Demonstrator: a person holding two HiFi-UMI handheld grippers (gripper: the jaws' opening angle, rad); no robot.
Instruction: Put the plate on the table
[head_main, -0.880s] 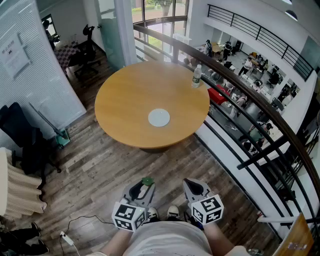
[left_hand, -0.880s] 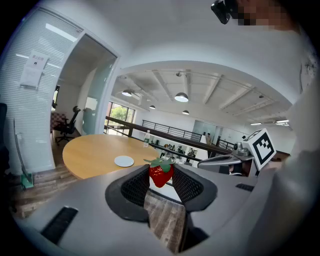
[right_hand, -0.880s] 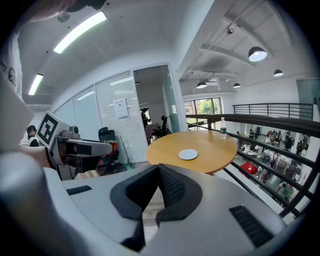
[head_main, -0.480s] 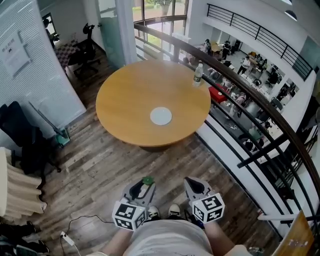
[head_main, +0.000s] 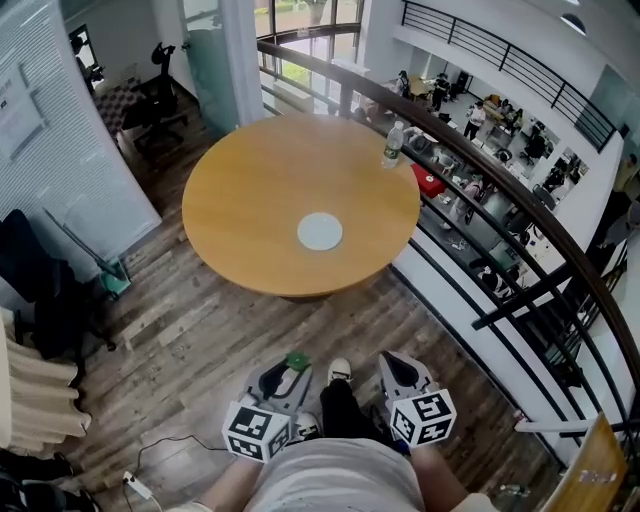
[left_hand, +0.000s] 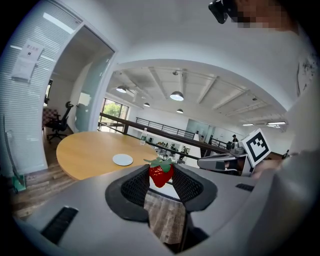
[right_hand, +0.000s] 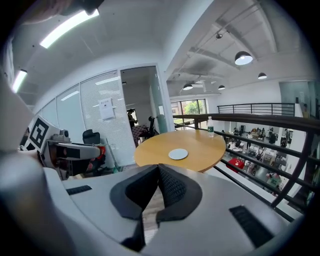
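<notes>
A small white plate (head_main: 320, 232) lies flat on the round wooden table (head_main: 250, 200), toward its near right side; it also shows as the plate (left_hand: 122, 159) and the plate (right_hand: 178, 154) in the gripper views. My left gripper (head_main: 290, 366) is held low near my body, far from the table, shut on a red toy strawberry (left_hand: 161, 173) with a green top. My right gripper (head_main: 392, 366) hangs beside it, jaws together with nothing between them.
A water bottle (head_main: 393, 146) stands at the table's far right edge. A black railing (head_main: 480, 170) runs along the right over a drop to a lower floor. Office chairs (head_main: 160, 95) stand behind the table, a dark chair (head_main: 40, 290) at left. Wooden floor lies between me and the table.
The view has shifted slightly toward the table, and a foot now shows stepping forward between the grippers. Both grippers keep their places and grips.
</notes>
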